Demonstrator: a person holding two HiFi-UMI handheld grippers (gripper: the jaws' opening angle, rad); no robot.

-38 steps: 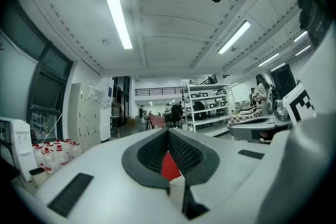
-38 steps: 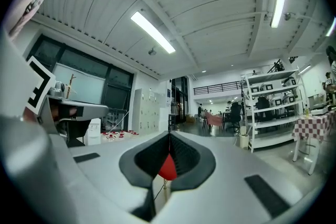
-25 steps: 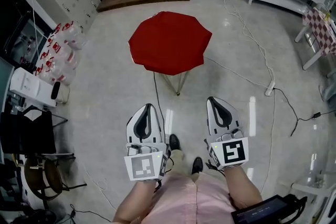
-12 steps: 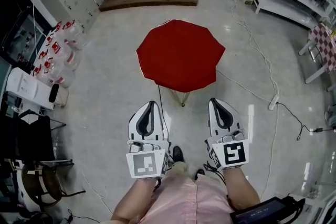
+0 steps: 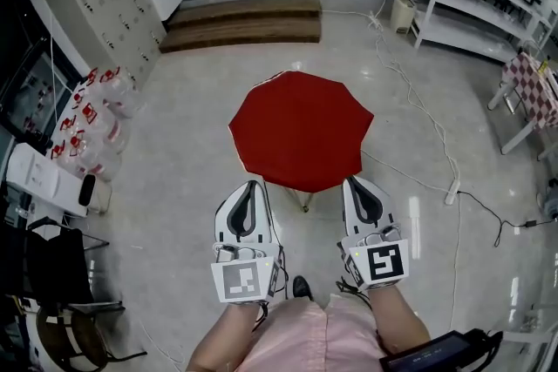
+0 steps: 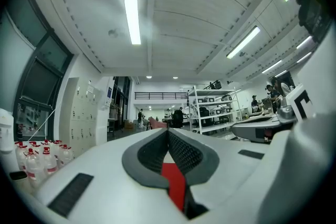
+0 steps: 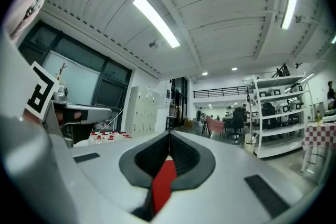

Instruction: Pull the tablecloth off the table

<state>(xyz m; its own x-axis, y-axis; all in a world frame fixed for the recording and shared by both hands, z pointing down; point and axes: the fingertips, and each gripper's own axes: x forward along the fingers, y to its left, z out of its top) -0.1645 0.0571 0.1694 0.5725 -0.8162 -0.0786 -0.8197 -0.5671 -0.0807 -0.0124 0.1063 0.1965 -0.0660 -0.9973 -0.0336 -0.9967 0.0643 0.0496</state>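
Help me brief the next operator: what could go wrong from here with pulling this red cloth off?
The white cable and power strip lie on the floor right of the tablecloth: a trip hazard. The thin table legs look light, so tugging may drag or tip it all. Left gripper and right gripper are shut; they must open first.

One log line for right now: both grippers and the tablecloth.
stage: before grasp | left gripper: shut, empty | right gripper: shut, empty | red tablecloth: spread out, not gripped
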